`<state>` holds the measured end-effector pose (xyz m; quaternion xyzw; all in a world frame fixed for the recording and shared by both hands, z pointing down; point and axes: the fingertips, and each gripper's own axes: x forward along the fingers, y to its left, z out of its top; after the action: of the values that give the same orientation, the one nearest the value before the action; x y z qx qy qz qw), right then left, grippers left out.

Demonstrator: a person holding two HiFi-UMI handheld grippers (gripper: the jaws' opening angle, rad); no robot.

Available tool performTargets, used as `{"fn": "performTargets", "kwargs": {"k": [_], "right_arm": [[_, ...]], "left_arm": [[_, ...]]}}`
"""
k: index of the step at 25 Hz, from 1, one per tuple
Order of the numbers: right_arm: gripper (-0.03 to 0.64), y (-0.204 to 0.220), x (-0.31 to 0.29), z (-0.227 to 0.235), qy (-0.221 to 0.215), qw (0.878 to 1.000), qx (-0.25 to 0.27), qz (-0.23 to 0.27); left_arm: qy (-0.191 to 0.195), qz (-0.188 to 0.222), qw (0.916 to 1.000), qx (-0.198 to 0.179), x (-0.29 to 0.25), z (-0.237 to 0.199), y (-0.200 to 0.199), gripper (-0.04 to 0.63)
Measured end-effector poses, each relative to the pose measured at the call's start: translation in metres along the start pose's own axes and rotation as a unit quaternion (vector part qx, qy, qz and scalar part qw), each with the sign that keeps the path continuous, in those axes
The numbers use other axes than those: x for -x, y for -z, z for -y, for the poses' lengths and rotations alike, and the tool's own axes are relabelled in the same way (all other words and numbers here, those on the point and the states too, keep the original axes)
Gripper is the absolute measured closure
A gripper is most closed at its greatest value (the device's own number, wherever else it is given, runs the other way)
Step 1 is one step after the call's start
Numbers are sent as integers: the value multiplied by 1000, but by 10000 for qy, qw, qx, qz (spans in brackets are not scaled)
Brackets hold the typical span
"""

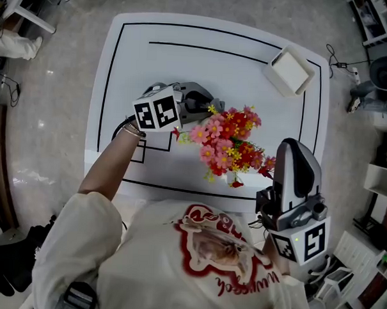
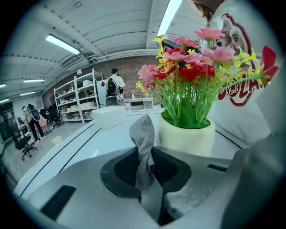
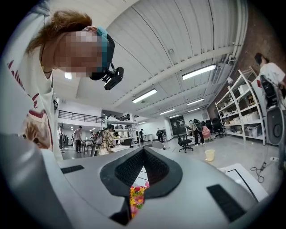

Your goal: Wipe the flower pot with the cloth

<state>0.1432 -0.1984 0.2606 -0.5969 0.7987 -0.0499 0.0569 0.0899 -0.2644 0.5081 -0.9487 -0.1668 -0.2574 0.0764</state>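
A cream flower pot (image 2: 187, 137) holding pink, red and yellow artificial flowers (image 1: 229, 144) stands near the front of the white table (image 1: 204, 61). From the head view the blooms hide the pot. My left gripper (image 2: 145, 166) is shut on a grey knitted cloth (image 2: 143, 142), which sticks up between the jaws just left of the pot and a short way from it. In the head view the left gripper (image 1: 205, 106) lies on the table at the flowers' left. My right gripper (image 1: 290, 150) is held up off the table's front right edge, shut and empty (image 3: 144, 154).
A white rectangular box (image 1: 288, 70) sits at the table's far right corner, also seen as the box (image 2: 108, 117) beyond the cloth. Black lines mark the tabletop. Shelving, office chairs and several people fill the room behind.
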Motion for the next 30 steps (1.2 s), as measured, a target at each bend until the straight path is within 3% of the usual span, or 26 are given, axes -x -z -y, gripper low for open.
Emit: {"fn": "performTargets", "kwargs": {"k": [30], "right_arm": [[618, -9, 15, -5, -622, 9981, -17, -35]], "left_arm": [[-1116, -290, 9912, 643, 22, 10, 16, 541]]}}
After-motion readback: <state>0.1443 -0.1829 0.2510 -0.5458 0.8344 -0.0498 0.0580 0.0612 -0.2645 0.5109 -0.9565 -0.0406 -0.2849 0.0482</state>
